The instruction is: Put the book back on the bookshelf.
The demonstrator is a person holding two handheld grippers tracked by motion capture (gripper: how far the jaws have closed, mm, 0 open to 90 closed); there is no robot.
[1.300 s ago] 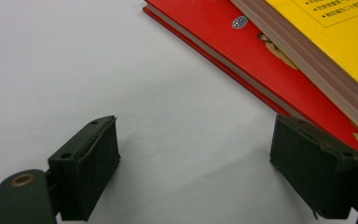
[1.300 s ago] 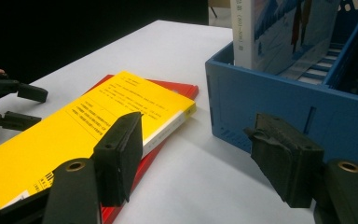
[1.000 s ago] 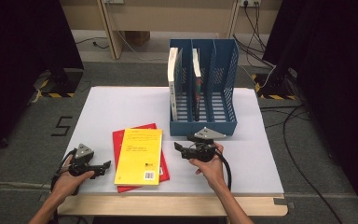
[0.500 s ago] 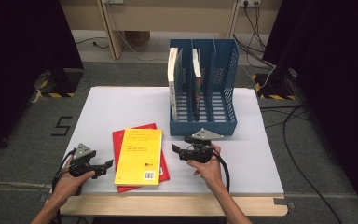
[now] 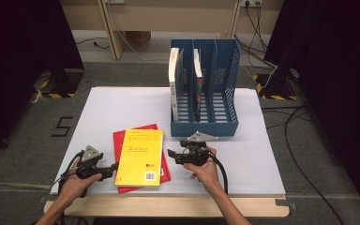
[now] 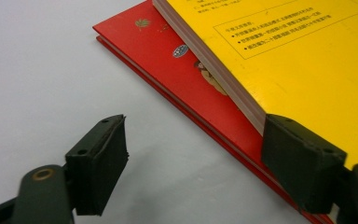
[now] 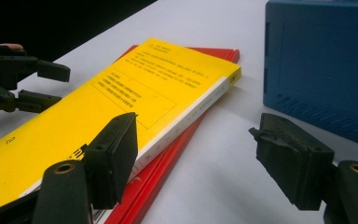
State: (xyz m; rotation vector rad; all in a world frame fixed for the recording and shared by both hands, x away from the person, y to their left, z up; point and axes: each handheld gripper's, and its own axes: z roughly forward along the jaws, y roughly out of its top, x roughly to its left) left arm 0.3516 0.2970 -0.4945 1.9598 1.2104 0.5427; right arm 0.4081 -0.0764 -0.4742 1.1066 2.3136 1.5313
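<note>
Nearest the person, the left claw (image 5: pixel 108 169) sits right at the left edge of the yellow book (image 5: pixel 139 156), its jaws half spread; they have just been closing in, one pad over the book's corner and the other out on the bare tabletop (image 5: pixel 122 112), so nothing is pinched yet. The yellow book lies flat on top of a red book (image 5: pixel 155 130) near the front middle of the tabletop. The right claw (image 5: pixel 172 154) waits spread wide just off the books' right side, holding nothing. To do this well, I'd slide the left jaws lower so one pad gets under the yellow cover only, not the red one too, then squeeze. Versus a second ago, both hands have barely moved. Farther back stands the blue file rack (image 5: pixel 205 126) with two books upright in it.
</note>
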